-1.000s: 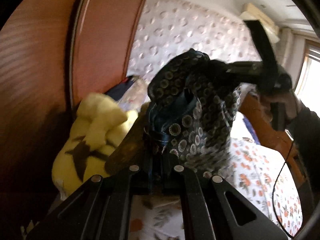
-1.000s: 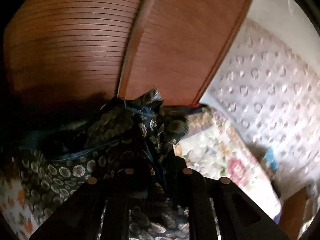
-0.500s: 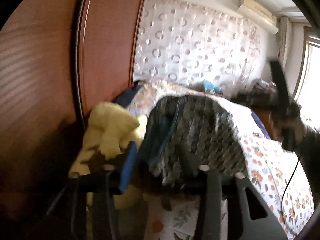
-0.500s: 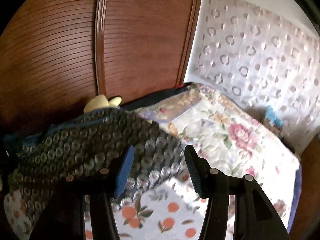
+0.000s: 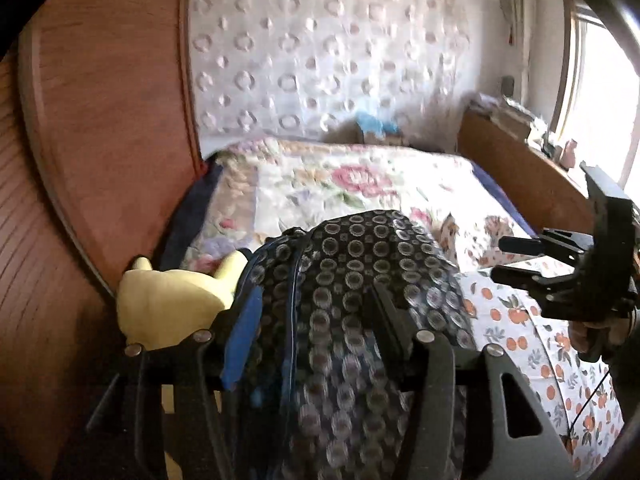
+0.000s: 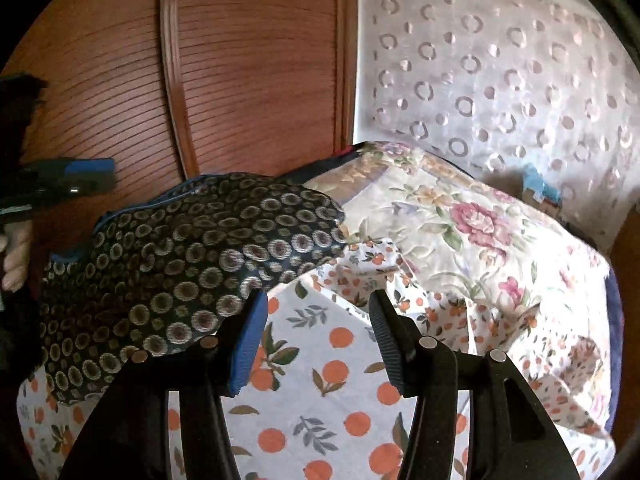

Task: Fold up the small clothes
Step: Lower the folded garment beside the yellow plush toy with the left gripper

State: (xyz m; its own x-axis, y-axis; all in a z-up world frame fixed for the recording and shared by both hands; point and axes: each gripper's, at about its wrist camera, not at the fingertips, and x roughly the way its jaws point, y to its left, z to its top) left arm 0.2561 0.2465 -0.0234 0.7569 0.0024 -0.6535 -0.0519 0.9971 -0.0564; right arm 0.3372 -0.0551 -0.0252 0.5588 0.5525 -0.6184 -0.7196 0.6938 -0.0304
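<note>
The dark ring-patterned fabric garment (image 6: 180, 264) is laid on the orange-print bed sheet (image 6: 320, 400), its long axis running left to right. To the garment's left, a yellow plush toy (image 5: 168, 304) is seen. Above the garment, the left gripper (image 5: 316, 328) is opening, fingers apart, cloth beneath unpinched. At the garment's right edge, the right gripper (image 6: 316, 320) stands half-open, holding nothing. Both are judged equally near.
</note>
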